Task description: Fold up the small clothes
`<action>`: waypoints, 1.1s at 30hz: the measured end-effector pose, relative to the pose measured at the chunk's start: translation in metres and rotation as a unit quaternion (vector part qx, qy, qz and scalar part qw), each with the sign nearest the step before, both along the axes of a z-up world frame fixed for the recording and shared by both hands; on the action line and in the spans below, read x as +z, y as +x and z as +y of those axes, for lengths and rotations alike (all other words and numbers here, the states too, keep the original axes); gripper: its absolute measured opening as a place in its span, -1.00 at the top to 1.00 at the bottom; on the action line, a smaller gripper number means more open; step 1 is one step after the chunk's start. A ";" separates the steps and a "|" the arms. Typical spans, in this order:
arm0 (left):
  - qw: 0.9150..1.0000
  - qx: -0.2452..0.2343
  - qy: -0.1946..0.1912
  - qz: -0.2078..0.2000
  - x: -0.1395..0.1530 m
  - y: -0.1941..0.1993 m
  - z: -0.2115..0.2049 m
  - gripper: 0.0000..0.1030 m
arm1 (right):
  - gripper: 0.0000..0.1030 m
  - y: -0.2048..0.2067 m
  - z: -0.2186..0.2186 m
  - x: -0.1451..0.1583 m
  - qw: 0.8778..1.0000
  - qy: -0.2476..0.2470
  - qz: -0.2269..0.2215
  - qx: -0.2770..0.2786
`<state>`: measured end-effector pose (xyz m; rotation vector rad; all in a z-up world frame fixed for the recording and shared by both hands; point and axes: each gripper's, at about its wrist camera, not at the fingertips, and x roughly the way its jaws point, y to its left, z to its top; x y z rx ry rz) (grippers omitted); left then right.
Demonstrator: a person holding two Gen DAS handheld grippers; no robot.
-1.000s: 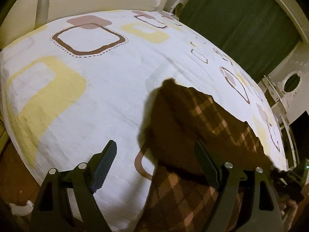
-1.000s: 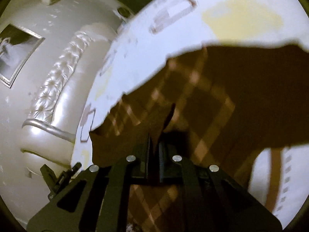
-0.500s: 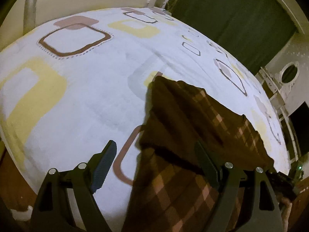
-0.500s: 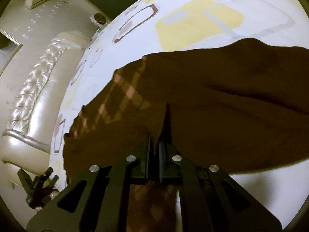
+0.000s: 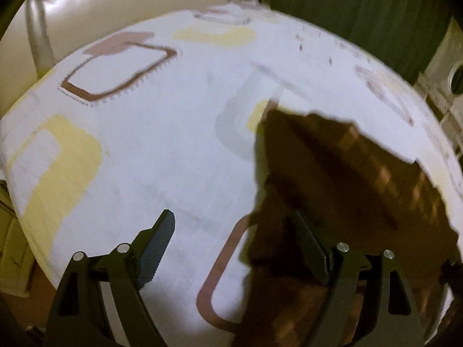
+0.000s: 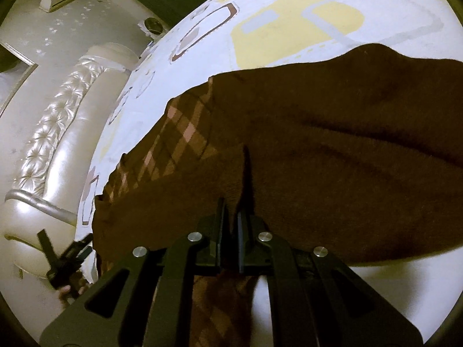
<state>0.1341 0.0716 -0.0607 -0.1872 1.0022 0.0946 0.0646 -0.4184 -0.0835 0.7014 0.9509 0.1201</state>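
Note:
A dark brown plaid garment (image 5: 341, 190) lies on the bed, partly folded over itself, its plain underside up in the right wrist view (image 6: 332, 150). My left gripper (image 5: 231, 231) is open and empty just above the bed, its right finger (image 5: 309, 245) over the garment's left edge and its left finger (image 5: 157, 238) over bare sheet. My right gripper (image 6: 231, 217) is shut on a fold of the garment and holds that edge raised. The left gripper also shows small at the left of the right wrist view (image 6: 66, 260).
The bed has a white sheet (image 5: 150, 156) with yellow and brown square patterns. A cream tufted headboard (image 6: 49, 133) runs along one side. Dark green curtains (image 5: 361, 14) hang beyond the bed. The bed's near edge (image 5: 31, 231) is at lower left.
My right gripper has carried the held edge over the garment, so more plain underside shows. The left view has shifted and is blurred; the left gripper stays open.

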 end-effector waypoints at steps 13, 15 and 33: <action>0.999 -0.021 0.027 -0.002 -0.018 -0.003 0.002 -0.65 | 0.89 -0.009 -0.005 0.002 1.000 0.000 -0.009 0.000; 0.999 -0.021 0.025 -0.003 -0.017 -0.003 0.002 -0.65 | 0.88 -0.012 -0.006 0.003 1.000 -0.001 -0.007 -0.002; 1.000 -0.022 0.008 -0.014 -0.016 -0.004 0.004 -0.66 | 0.38 0.077 0.142 0.078 0.973 0.016 -0.070 0.219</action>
